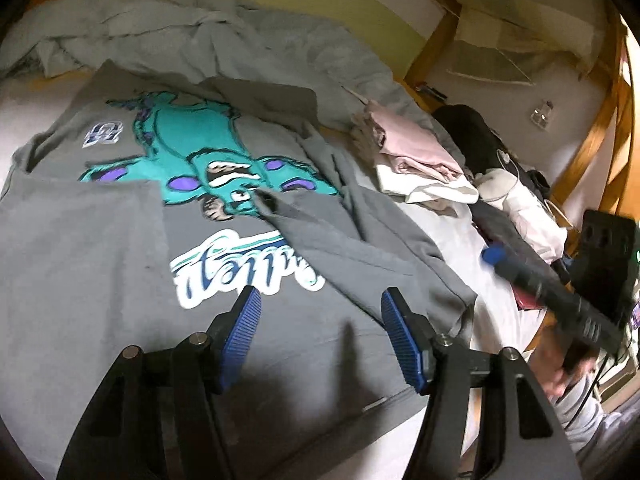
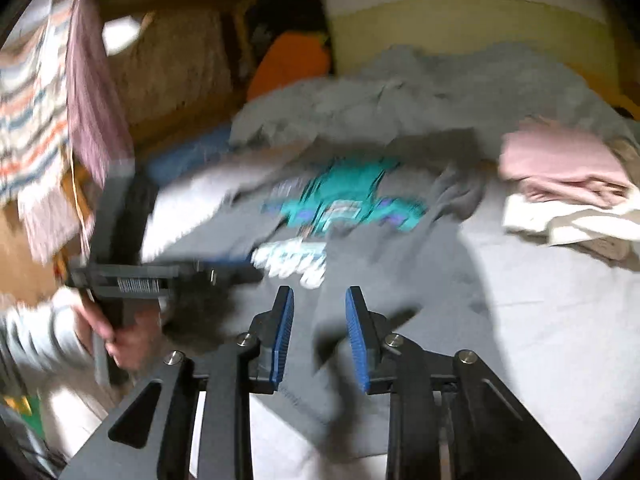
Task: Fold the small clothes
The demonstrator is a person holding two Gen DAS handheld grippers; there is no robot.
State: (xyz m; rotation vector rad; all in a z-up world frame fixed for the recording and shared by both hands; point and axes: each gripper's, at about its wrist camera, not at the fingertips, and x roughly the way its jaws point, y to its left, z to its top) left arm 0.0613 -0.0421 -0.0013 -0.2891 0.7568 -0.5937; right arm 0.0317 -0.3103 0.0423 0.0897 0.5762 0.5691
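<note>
My grey cotton T-shirt with the teal monster print (image 1: 192, 168) lies flat mid-bed. Both my left tool (image 1: 320, 336) and right tool (image 2: 320, 332) gape empty; next I'd pinch the right sleeve's edge and fold inward evenly.

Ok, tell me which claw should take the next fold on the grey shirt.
Left, probably. The left claw hangs wide open right over the grey shirt, near its closest edge, in a sharp picture. The right claw is narrower, and its view is blurred.
</note>
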